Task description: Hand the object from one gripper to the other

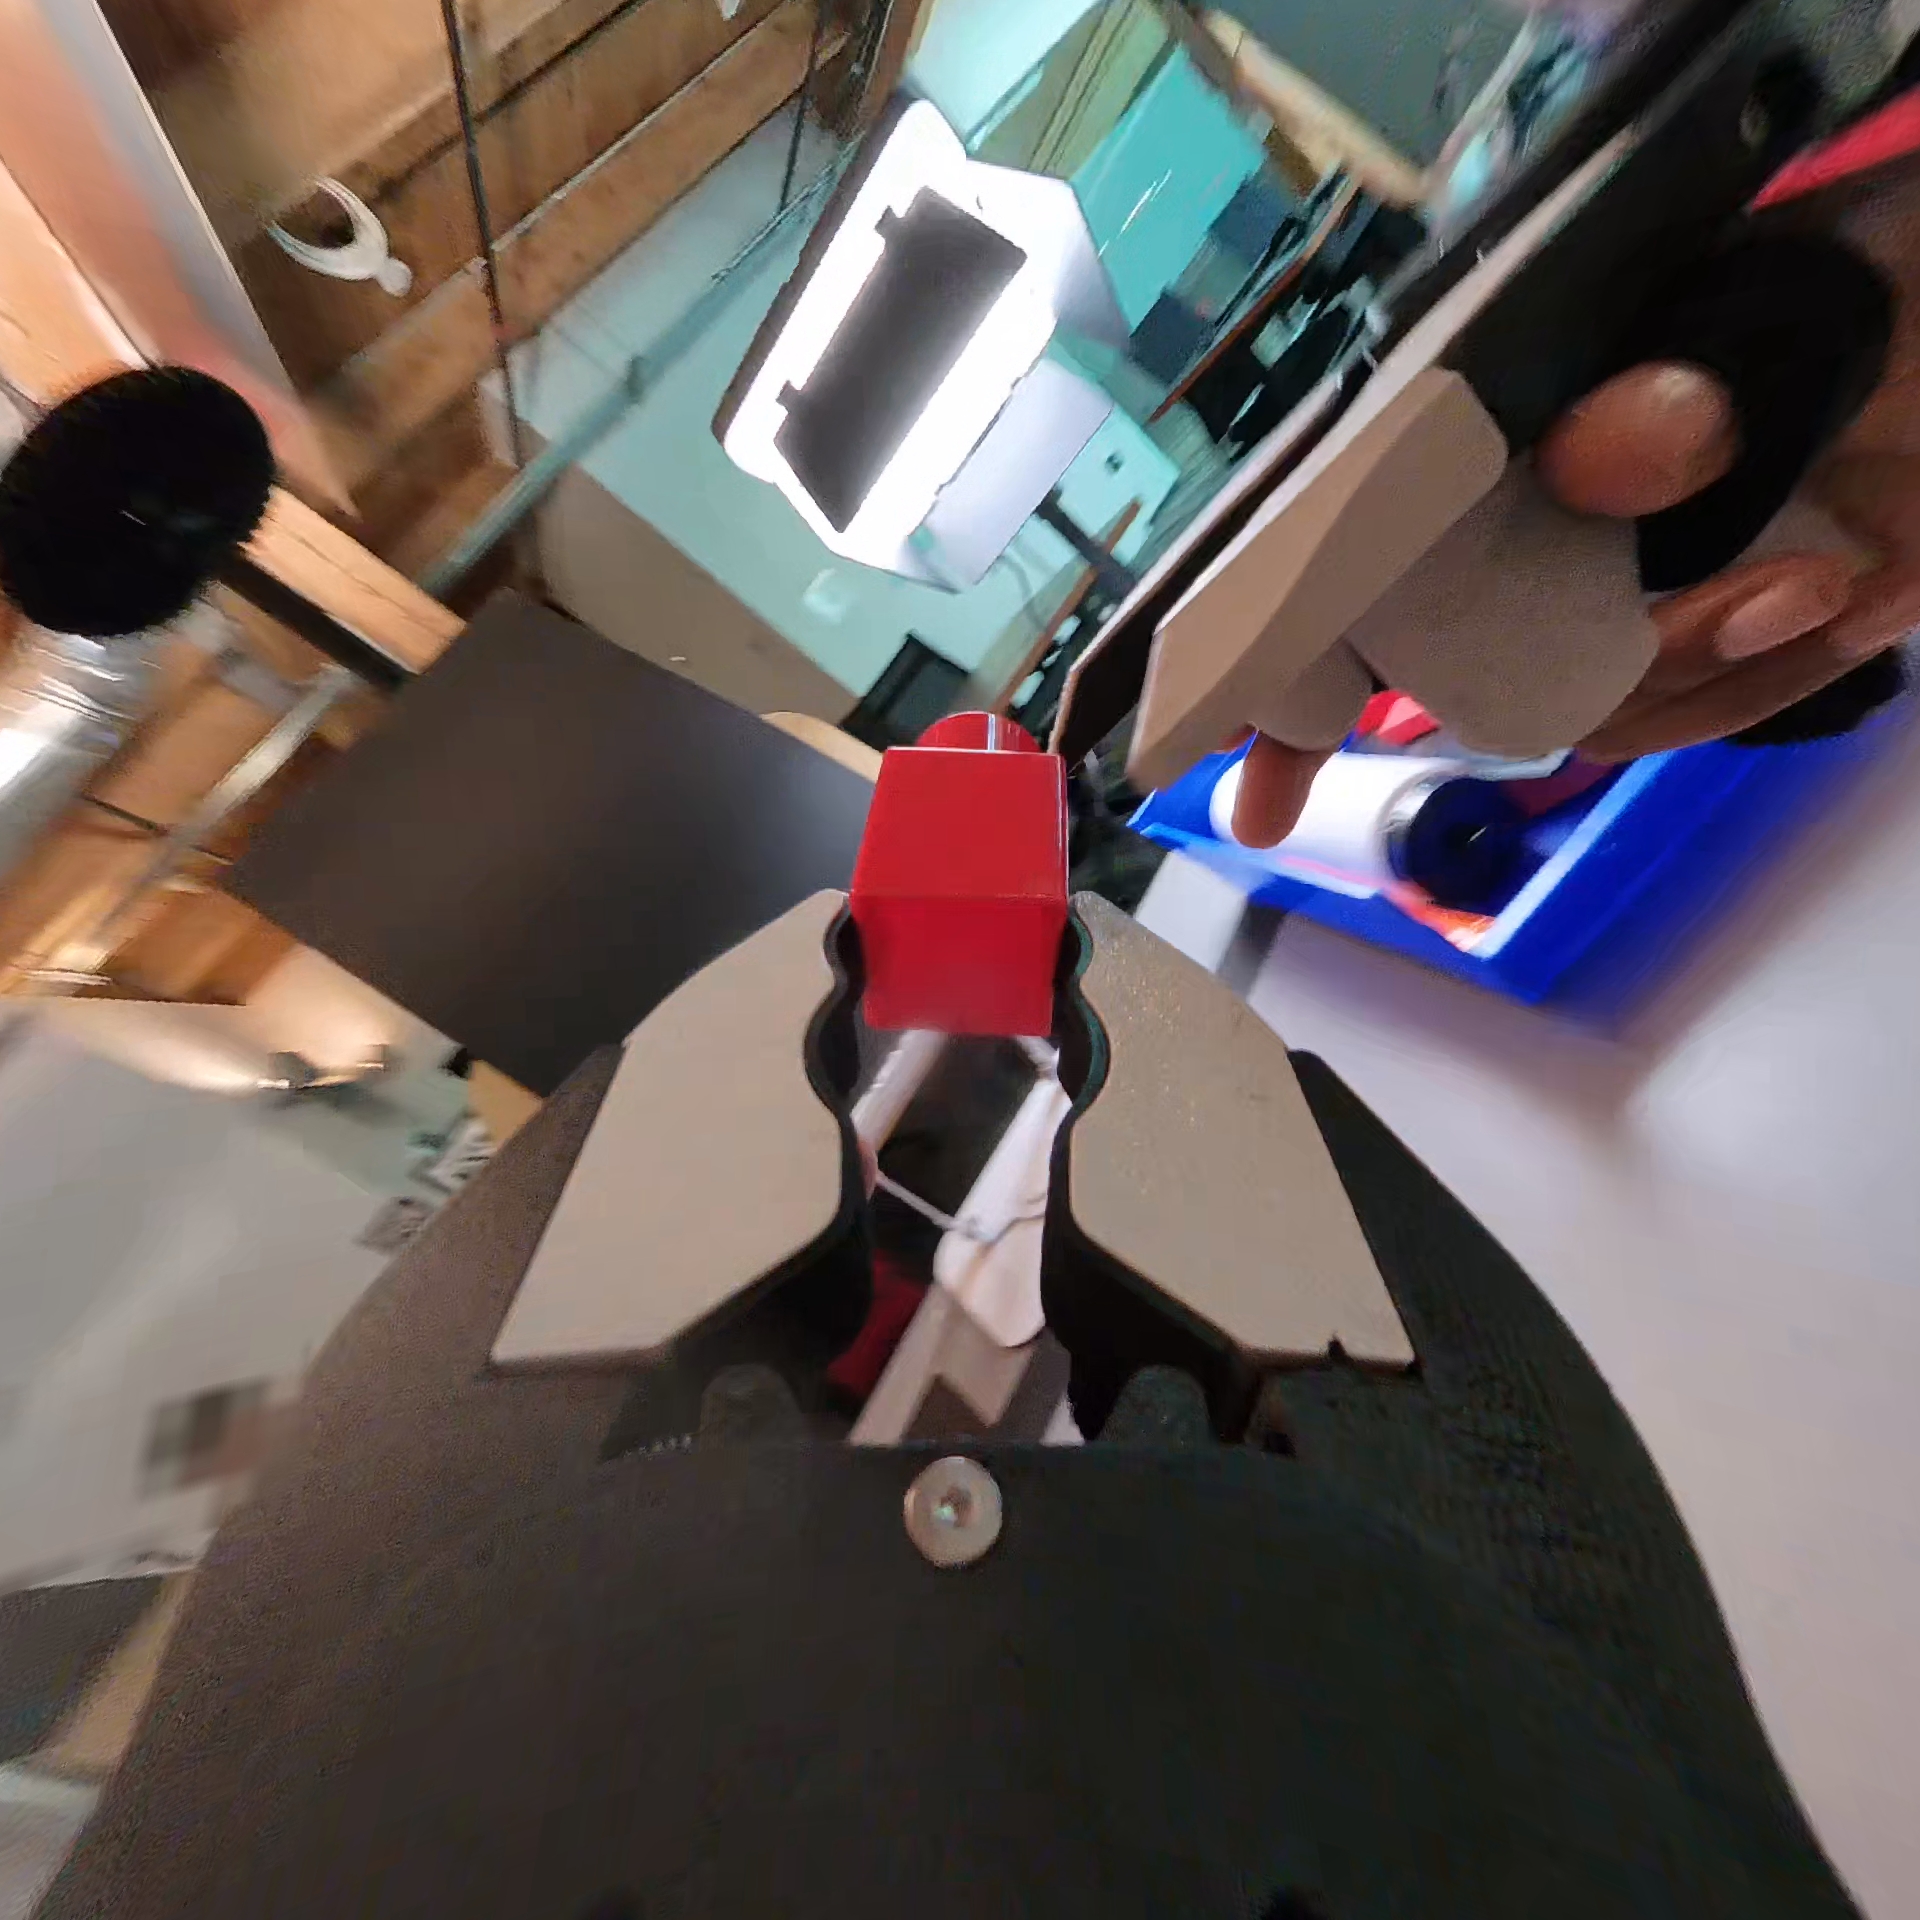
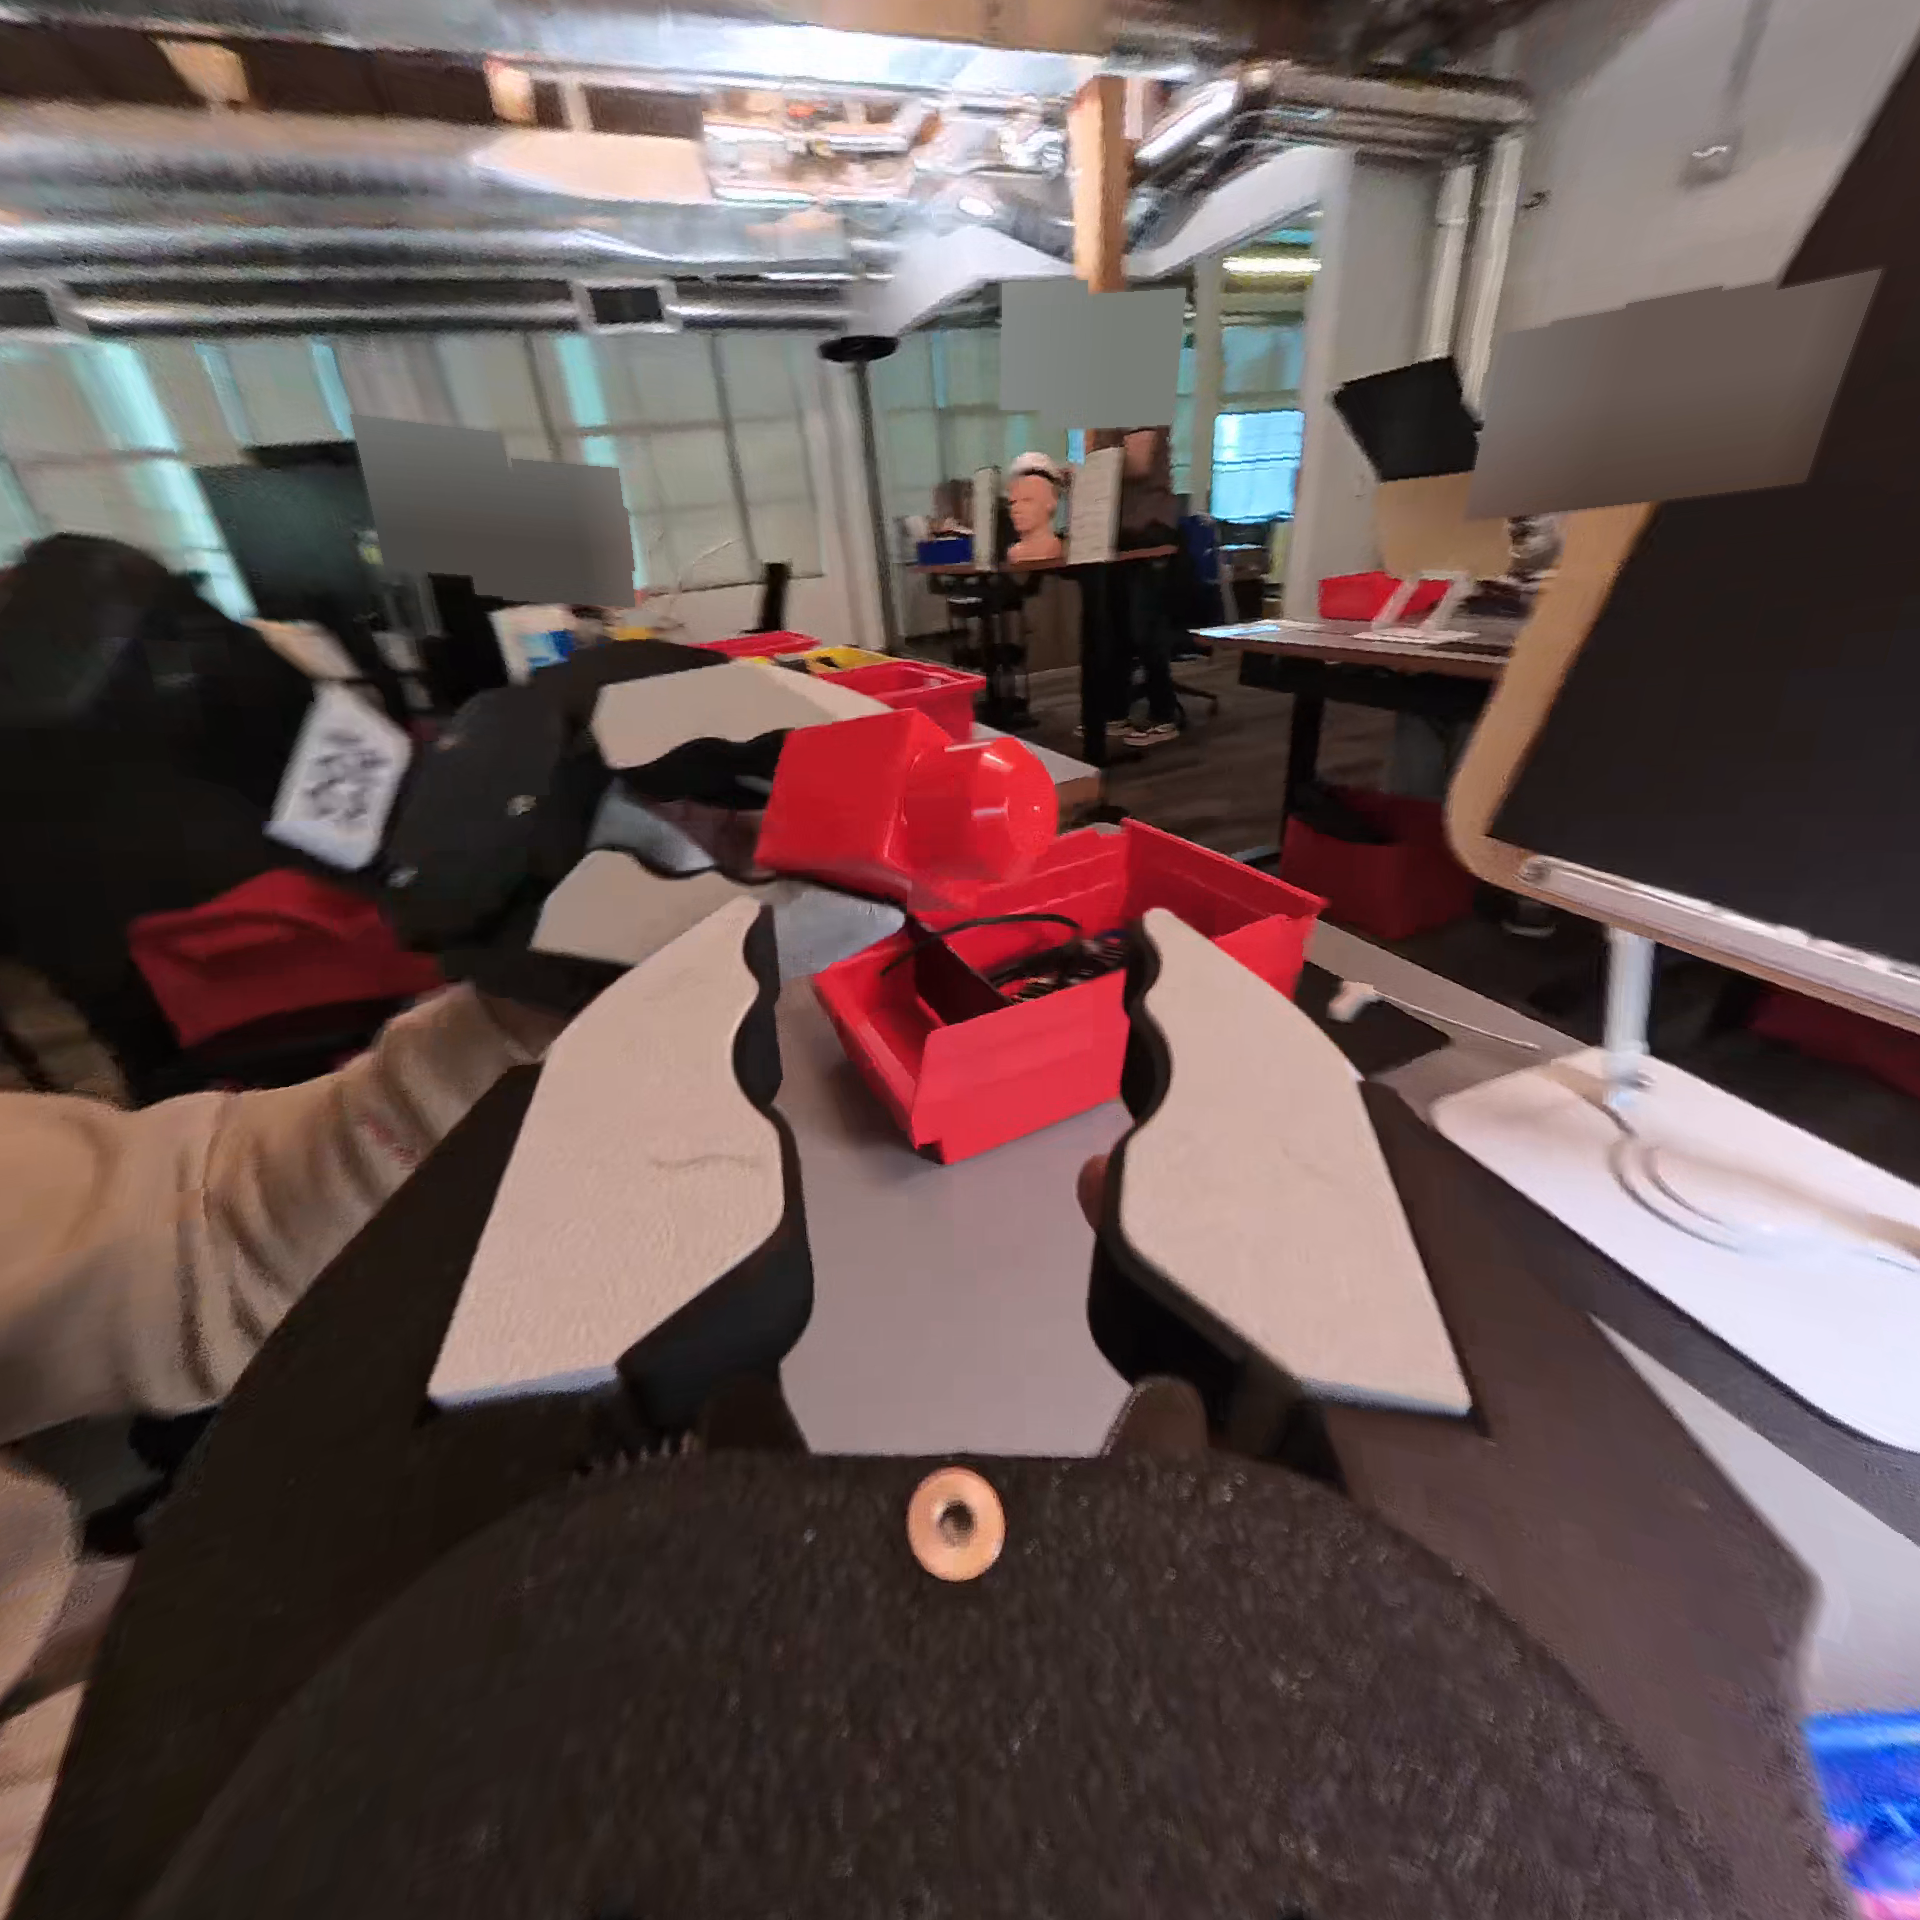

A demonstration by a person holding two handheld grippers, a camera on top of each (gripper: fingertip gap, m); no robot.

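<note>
A red block with a round knob at its far end (image 1: pixel 961 873) sits clamped between the fingertips of my left gripper (image 1: pixel 958 940), held in the air. In the right wrist view the same red block (image 2: pixel 894 805) sticks out of the left gripper (image 2: pixel 717 810), which comes in from the left, held by a gloved hand. My right gripper (image 2: pixel 948 935) is open and empty, its fingers (image 2: pixel 1247 1164) spread below and just short of the block. The right gripper also shows at the top right of the left wrist view (image 1: pixel 1340 582), close to the block but apart from it.
An open red bin (image 2: pixel 1049 1029) with black cables stands on the grey table (image 2: pixel 935 1299) just beyond my right gripper. A blue bin (image 1: pixel 1475 883) with a white roll lies on the table. A monitor on a white stand (image 2: pixel 1704 727) stands at the right. Less than 4 cm separates the two grippers' tips.
</note>
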